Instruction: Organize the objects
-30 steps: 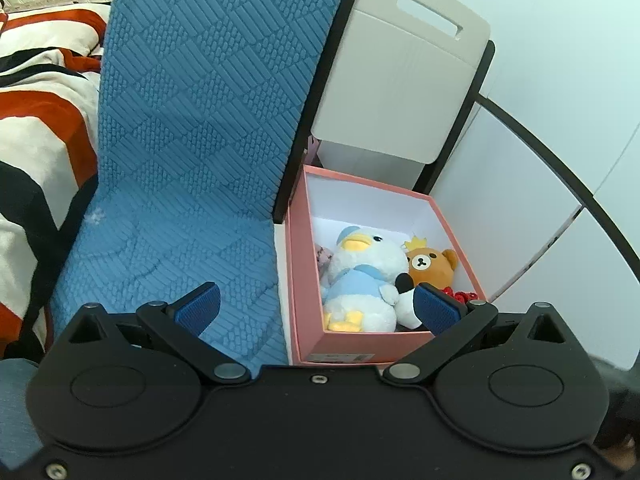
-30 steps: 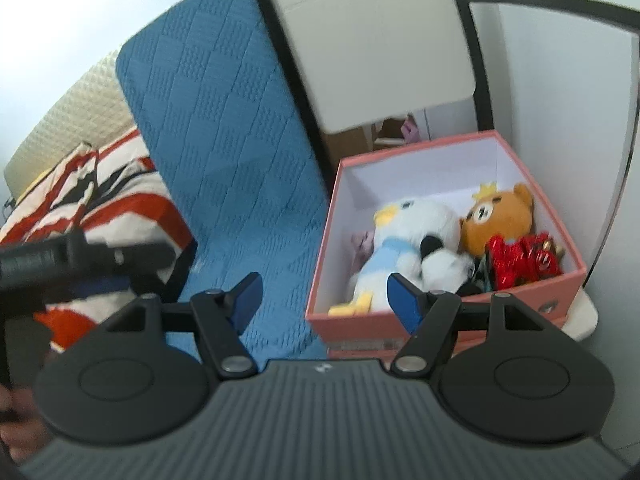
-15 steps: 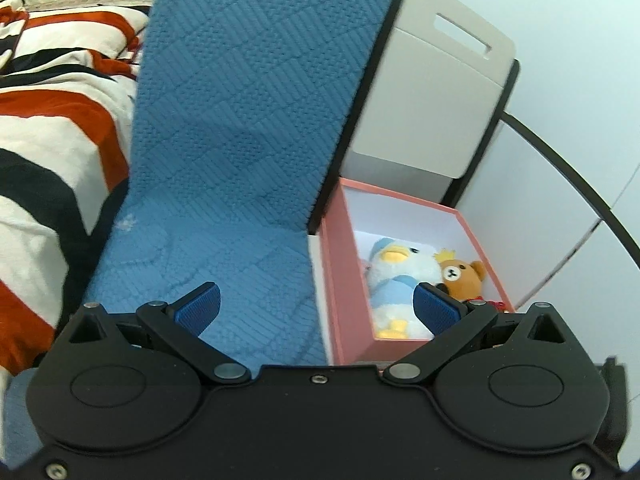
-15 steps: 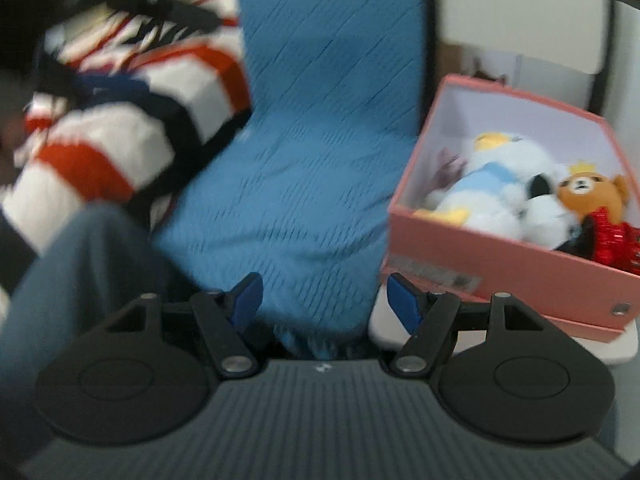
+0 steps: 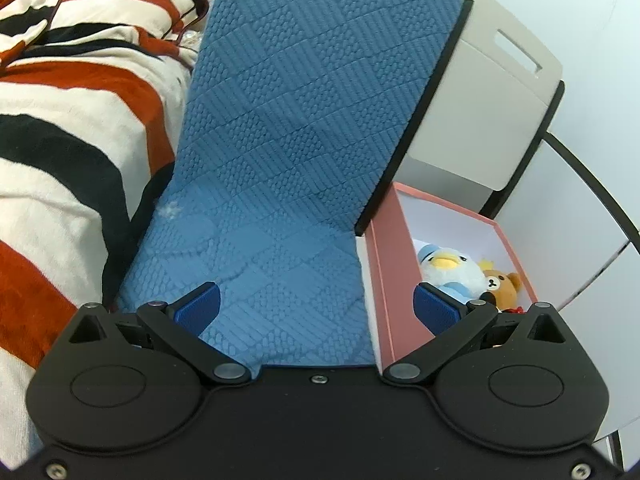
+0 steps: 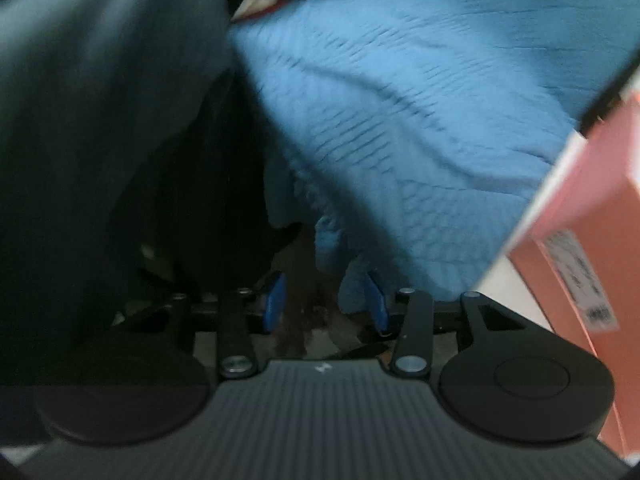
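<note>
A pink box (image 5: 394, 280) stands beside the bed and holds a white duck plush (image 5: 450, 266) and a brown bear plush (image 5: 502, 286). My left gripper (image 5: 316, 308) is open and empty, above the blue quilted cover (image 5: 304, 128), left of the box. My right gripper (image 6: 324, 306) points down at the hanging edge of the blue cover (image 6: 400, 152); its jaws are narrower than before but apart, with nothing between them. The pink box's outer wall (image 6: 588, 240) is at the right. This view is blurred.
A red, black and white striped blanket (image 5: 68, 128) covers the bed at the left. A beige board with a handle slot (image 5: 488, 96) leans behind the box. White cabinet doors (image 5: 580, 208) stand at the right. Dark blue cloth (image 6: 96, 120) fills the right view's left.
My left gripper has drawn back and left from the box. My right gripper has swung down and left past the cover's edge, and its jaws have narrowed.
</note>
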Available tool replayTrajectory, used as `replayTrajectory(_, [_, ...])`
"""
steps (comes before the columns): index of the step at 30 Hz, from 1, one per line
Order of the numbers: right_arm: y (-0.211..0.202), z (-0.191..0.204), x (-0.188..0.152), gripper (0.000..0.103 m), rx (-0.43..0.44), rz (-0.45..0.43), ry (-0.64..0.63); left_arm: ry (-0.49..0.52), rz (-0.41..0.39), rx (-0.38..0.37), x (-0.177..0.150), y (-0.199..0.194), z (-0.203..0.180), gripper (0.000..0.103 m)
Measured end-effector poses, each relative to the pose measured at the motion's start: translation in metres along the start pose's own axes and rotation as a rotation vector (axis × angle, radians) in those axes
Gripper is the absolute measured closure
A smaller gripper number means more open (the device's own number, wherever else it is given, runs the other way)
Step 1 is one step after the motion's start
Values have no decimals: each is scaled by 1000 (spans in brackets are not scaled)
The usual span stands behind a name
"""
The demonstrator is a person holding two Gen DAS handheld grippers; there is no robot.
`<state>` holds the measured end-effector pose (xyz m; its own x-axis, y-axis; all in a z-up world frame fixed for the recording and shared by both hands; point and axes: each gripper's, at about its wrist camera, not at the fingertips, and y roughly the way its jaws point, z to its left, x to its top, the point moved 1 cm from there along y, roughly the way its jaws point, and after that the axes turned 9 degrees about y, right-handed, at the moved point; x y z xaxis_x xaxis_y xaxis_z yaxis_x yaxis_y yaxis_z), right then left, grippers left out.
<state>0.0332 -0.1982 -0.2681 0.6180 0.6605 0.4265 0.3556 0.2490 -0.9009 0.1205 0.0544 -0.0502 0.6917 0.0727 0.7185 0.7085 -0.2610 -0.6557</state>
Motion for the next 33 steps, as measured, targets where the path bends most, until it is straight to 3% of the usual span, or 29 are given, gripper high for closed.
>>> replayTrajectory(13, [100,41,-13,58,39,148,-311,11,28,0,-9,25,12,0])
replayTrajectory(23, [178,44,-37,58,26,271,-328,-7,69,39,-21,59,24,0])
replayTrajectory(30, [224,51,-50,58,73,333,-380,-25,97,55,-31,80,32,0])
replayTrajectory(33, [250,52,-53,58,32,345,-382,-42,104,54,-33,87,38,0])
